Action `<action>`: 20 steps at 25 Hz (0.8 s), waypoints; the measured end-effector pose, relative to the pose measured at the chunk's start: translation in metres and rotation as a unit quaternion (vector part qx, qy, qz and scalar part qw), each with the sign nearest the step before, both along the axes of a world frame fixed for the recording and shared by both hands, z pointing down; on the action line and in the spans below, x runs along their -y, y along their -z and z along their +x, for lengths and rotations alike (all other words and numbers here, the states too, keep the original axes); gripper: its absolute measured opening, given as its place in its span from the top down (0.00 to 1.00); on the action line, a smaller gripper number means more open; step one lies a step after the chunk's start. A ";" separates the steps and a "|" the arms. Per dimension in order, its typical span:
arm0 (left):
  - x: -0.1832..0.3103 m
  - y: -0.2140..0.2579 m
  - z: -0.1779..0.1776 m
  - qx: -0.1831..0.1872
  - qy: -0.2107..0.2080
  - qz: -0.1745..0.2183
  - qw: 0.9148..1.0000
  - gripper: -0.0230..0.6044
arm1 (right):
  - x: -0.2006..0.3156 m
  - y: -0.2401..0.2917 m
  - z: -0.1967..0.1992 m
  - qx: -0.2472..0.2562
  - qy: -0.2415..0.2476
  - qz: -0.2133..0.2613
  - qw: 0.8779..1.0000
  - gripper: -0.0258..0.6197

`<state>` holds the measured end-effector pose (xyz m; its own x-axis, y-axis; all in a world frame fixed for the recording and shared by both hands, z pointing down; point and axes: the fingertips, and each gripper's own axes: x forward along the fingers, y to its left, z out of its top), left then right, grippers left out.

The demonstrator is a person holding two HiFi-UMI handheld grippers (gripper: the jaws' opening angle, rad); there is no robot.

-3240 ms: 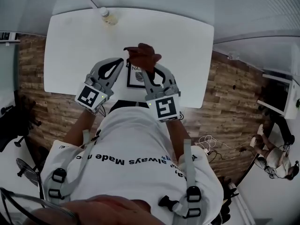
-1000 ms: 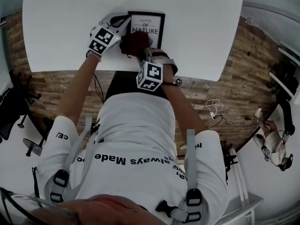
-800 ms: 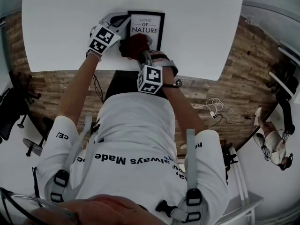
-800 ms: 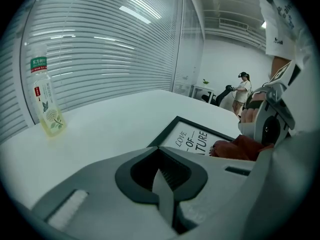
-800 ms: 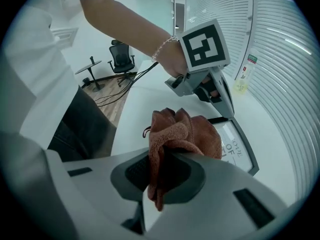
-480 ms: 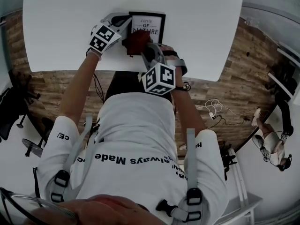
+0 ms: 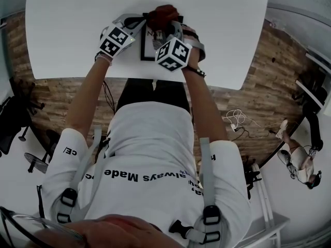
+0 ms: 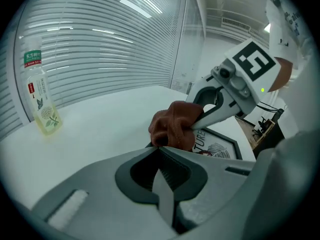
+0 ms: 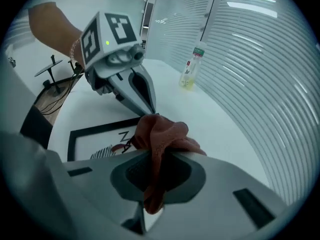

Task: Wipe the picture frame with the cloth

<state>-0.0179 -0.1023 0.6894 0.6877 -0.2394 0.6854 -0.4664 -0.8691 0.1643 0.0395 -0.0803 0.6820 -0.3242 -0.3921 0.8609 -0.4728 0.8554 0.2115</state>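
Head view: picture frame (image 7: pixel 147 51) flat on table (image 7: pixel 67 25), cloth (image 7: pixel 164 13) at its far end; left gripper view: left gripper (image 8: pixel 159 151) jaws together at frame corner; right gripper view: right gripper (image 9: pixel 155 159) clamped on cloth; risk: bunched cloth drags, frame likely slides if unpinned.

Office. Glass partition walls (image 8: pixel 192 39) with horizontal blinds (image 8: pixel 100 49) beyond left gripper (image 8: pixel 159 151); strip lights (image 8: pixel 135 6) overhead; white counter (image 7: pixel 67 30) beneath it; wood-look floor (image 7: pixel 248 102), black wheeled chair (image 7: pixel 15 123) to its left.
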 end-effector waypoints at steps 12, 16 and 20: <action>0.000 0.000 -0.001 0.006 0.004 0.014 1.000 0.96 | -0.045 -0.016 -0.007 0.020 0.014 -0.066 0.998 0.94; 0.000 0.000 -0.001 0.010 0.005 0.015 1.000 0.96 | -0.076 -0.019 -0.011 0.022 0.032 -0.089 0.995 0.94; 0.001 0.000 -0.001 0.019 0.002 0.012 1.000 0.96 | -0.109 -0.016 -0.014 0.022 0.055 -0.119 0.991 0.94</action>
<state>-0.0192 -0.1029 0.6894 0.6606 -0.2591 0.7046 -0.4752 -0.8709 0.1252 0.0255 0.0285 0.6983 -0.3937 -0.1391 0.9087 -0.3774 0.9258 -0.0218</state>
